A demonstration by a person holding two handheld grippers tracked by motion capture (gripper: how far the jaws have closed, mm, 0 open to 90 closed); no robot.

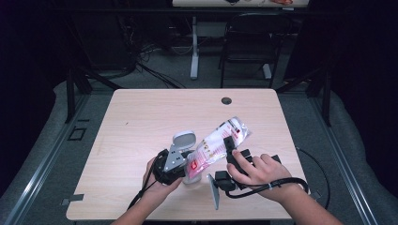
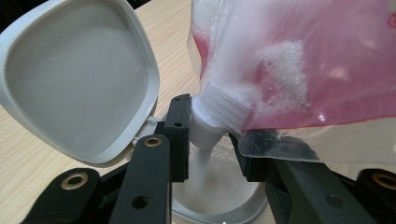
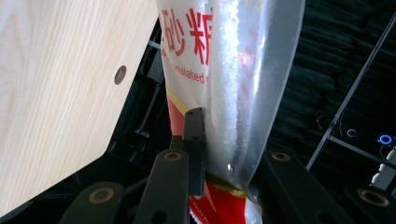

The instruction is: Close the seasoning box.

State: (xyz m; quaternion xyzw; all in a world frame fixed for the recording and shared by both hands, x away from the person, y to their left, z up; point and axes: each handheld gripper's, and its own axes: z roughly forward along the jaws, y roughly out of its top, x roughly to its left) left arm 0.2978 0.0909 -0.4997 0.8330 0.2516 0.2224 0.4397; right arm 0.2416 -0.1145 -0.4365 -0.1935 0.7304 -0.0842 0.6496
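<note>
A clear and red sugar bag (image 1: 220, 140) is tipped spout-down to the left, with my right gripper (image 1: 229, 143) shut on its body. In the right gripper view the bag (image 3: 233, 70) fills the space between the jaws, and one pad (image 3: 195, 135) presses on its printed side. My left gripper (image 1: 185, 171) is shut on a small white container (image 1: 191, 180) whose grey flip lid (image 1: 184, 139) stands open. In the left gripper view the white spout (image 2: 212, 116) sits over the container's mouth (image 2: 224, 214). White sugar (image 2: 203, 163) streams down into it beside the lid (image 2: 79, 79).
The work happens near the front edge of a light wooden table (image 1: 141, 122) with a cable hole (image 1: 226, 100) at the far side. A dark chair (image 1: 248, 42) and a desk leg (image 1: 194, 51) stand beyond the table. Cables trail from both grippers.
</note>
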